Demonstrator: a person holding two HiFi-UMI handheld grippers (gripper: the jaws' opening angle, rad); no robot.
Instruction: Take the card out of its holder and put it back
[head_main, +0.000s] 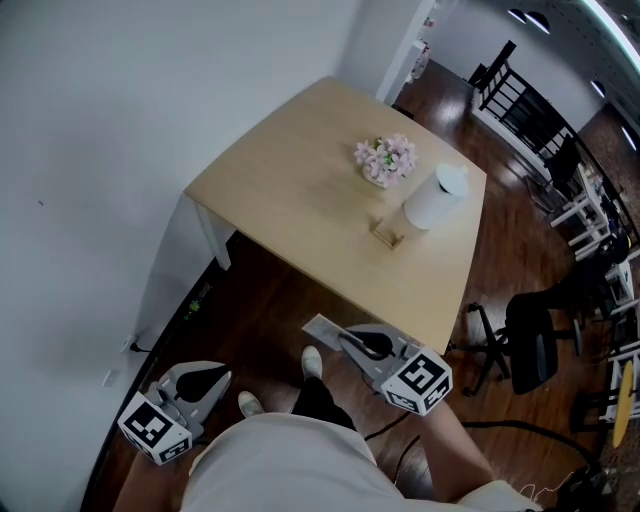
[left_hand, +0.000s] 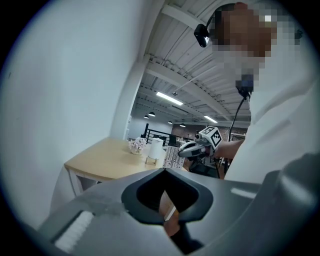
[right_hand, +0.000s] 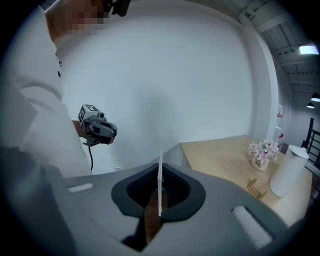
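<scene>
**Head view.** A light wooden table (head_main: 290, 190) stands against a white wall (head_main: 90, 150), on the far side of the scene from the person. Towards its right end sit a bunch of pink flowers in a small vase (head_main: 386, 160) and a plain white cylinder (head_main: 436, 197). Just on the near side of the cylinder is a small gold-coloured card holder (head_main: 388, 235).

The right gripper (head_main: 346, 339) hangs over the dark wooden floor (head_main: 270, 300), short of the table's near edge. Its jaws are pinched on a white card (head_main: 322, 327) that juts out to the left, well apart from the holder. The left gripper (head_main: 215, 380) is low at the left, near the wall, and its tips look drawn together.

Each gripper's cube carries black-and-white square markers and no words. The person's white shirt (head_main: 290, 465) covers most of both arms. A black office chair (head_main: 530, 340) stands at the right, and the furniture beyond it is cut off.

**Left gripper view.** The left gripper's jaws meet with nothing between them, and its grey body fills the lower half. Farther off, the card in the right gripper shows rows of dark print, too small to read. The table's near legs are hidden behind the gripper body.

**Right gripper view.** The jaws are pressed onto the card, which shows edge-on as a thin white upright strip, so its face is hidden. The holder stands on the table at the far right. The cylinder beside it is partly cut off by the picture's rim.
</scene>
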